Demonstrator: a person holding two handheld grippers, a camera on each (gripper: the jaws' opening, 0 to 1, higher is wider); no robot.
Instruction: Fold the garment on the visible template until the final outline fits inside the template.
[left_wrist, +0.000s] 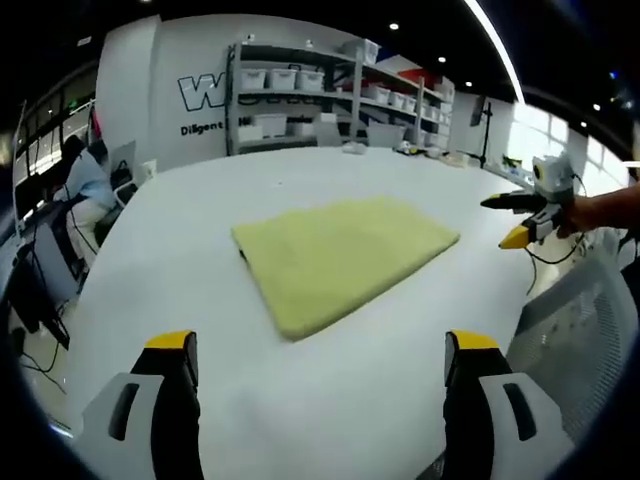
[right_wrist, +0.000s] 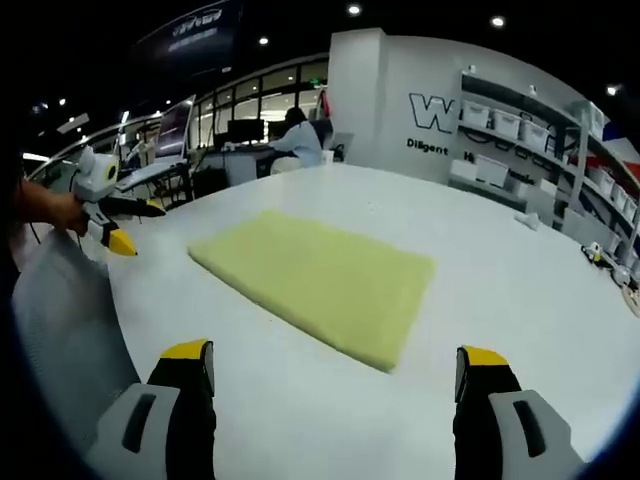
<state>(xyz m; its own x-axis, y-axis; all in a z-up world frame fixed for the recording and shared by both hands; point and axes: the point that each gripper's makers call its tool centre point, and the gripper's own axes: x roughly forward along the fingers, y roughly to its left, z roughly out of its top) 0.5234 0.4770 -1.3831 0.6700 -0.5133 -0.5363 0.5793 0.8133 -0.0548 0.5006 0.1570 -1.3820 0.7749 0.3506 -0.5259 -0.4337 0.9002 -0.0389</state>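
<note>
garment (left_wrist: 343, 257): folded flat, mid-worktop (left_wrist: 200, 300)
fingers: left gripper (left_wrist: 320, 350) and right gripper (right_wrist: 335, 365) spread, empty
step: looks finished; next, check outline

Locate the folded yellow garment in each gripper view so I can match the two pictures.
Left gripper view: the yellow garment lies flat on the white table, at the picture's centre, beyond the open fingers.
Right gripper view: the garment lies at centre, slightly left, on the same table.
Shared landmark: the shelf rack of white bins beside the wall lettering.
</note>
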